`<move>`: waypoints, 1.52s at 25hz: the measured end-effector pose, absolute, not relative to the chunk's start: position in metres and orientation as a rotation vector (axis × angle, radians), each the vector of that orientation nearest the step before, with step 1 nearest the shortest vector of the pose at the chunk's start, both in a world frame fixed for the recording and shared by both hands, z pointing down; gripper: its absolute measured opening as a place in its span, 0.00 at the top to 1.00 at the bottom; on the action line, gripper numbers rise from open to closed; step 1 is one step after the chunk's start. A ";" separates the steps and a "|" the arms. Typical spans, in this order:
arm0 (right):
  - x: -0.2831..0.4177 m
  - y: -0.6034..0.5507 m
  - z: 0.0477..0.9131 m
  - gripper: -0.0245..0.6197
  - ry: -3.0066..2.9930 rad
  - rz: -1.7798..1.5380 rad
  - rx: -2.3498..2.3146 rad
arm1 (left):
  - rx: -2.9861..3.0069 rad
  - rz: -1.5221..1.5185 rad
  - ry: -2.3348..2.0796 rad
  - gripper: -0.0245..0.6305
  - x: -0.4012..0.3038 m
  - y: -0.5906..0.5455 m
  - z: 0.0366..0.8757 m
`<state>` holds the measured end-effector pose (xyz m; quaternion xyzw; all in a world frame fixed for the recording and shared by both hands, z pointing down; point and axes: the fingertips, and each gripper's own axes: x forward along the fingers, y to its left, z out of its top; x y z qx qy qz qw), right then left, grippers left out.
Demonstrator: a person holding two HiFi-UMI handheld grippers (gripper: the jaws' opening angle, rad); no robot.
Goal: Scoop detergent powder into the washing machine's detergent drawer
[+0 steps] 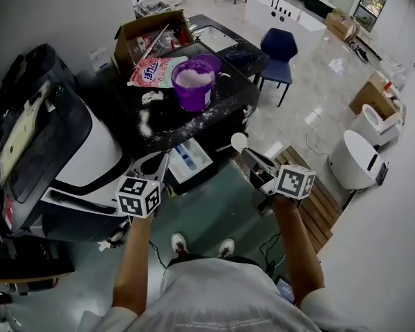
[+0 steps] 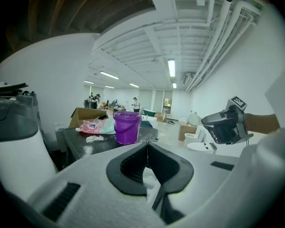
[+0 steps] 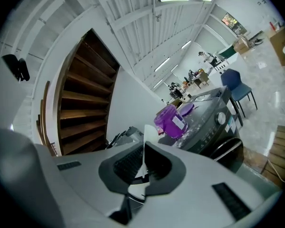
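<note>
The right gripper (image 3: 144, 149) has its jaws clamped on the thin handle of a white scoop (image 1: 239, 142), whose round bowl sticks out beyond the jaws toward the machine. The left gripper (image 2: 147, 148) has its jaws closed tip to tip. Between the two grippers the detergent drawer (image 1: 190, 161) stands open from the near front of the washing machine (image 1: 225, 109). The scoop's bowl is just right of it, the left gripper just left. Farther back on the dark top sits a purple bucket (image 1: 192, 87) heaped with white powder (image 1: 193, 78). Its lid (image 1: 210, 62) lies behind it, and spilled powder is scattered to the left. A detergent bag (image 1: 154, 72) and cardboard box (image 1: 146, 32) lie beyond, far left.
</note>
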<state>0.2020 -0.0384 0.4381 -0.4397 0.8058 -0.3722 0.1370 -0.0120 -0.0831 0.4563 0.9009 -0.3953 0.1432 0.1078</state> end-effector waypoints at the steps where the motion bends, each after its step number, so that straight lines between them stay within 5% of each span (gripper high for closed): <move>1: 0.195 -0.044 0.445 0.95 2.333 -1.097 -1.273 | 2.652 0.431 -1.153 0.95 -0.016 -0.086 0.459; 22: 0.116 -0.152 0.606 0.95 2.676 -1.445 -1.358 | 2.546 0.587 -1.077 0.95 -0.076 -0.148 0.530; 38: 0.095 -0.161 0.637 0.95 2.911 -1.503 -1.250 | 2.473 0.608 -1.128 0.95 -0.083 -0.155 0.561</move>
